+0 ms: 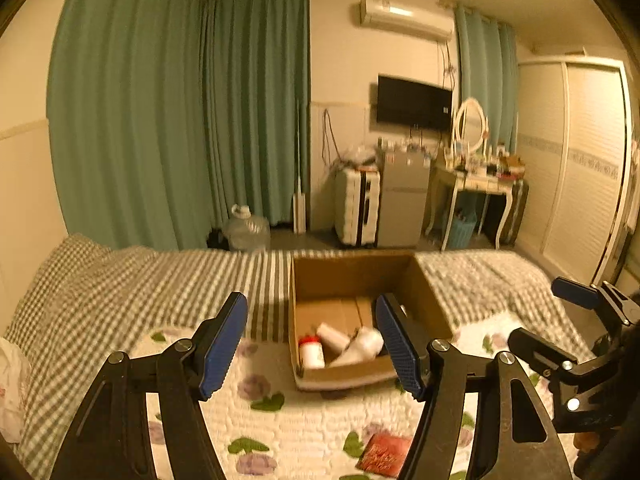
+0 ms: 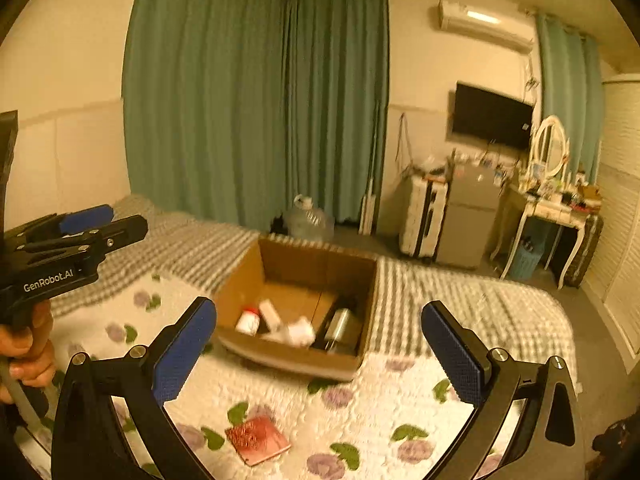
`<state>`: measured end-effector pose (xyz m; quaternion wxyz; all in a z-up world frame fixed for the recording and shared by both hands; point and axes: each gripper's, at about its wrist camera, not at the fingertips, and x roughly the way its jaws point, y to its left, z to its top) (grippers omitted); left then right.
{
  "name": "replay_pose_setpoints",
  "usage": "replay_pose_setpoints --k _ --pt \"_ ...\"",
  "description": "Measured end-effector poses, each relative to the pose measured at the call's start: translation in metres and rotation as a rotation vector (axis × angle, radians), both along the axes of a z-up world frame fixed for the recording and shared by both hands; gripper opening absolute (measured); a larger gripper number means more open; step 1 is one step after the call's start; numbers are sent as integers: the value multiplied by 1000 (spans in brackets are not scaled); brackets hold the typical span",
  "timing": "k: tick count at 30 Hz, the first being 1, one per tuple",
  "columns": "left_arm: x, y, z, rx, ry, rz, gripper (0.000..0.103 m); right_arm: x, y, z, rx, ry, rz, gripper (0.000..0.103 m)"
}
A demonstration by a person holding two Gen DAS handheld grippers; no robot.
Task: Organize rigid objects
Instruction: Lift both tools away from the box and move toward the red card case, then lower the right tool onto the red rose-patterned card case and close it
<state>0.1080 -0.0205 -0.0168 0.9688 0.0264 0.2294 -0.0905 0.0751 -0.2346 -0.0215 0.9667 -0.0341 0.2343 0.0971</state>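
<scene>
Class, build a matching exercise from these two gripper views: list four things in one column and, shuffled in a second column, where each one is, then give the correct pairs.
Things
1. red booklet
2. white bottle with red cap
3. large clear water jug
4. oval mirror

Places
A. on the floor by the green curtain
B. lying flat on the floral quilt, outside the box
C. on the dressing table
D. inside the cardboard box

Pairs: 1-B, 2-D, 3-A, 4-C
</scene>
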Motion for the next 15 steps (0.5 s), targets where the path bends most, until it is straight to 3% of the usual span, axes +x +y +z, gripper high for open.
replay_pose_setpoints --k 6,9,11,15 --pt "18 -6 -48 -19 137 -32 67 23 12 -48 -22 112 50 103" --pt "25 -6 -74 -18 208 -42 61 34 15 -77 -37 191 85 96" --pt "28 -6 -88 -25 251 -52 51 40 16 -93 -43 236 95 93" --pt "32 -7 -117 -22 337 -67 46 50 22 -133 -54 338 123 92"
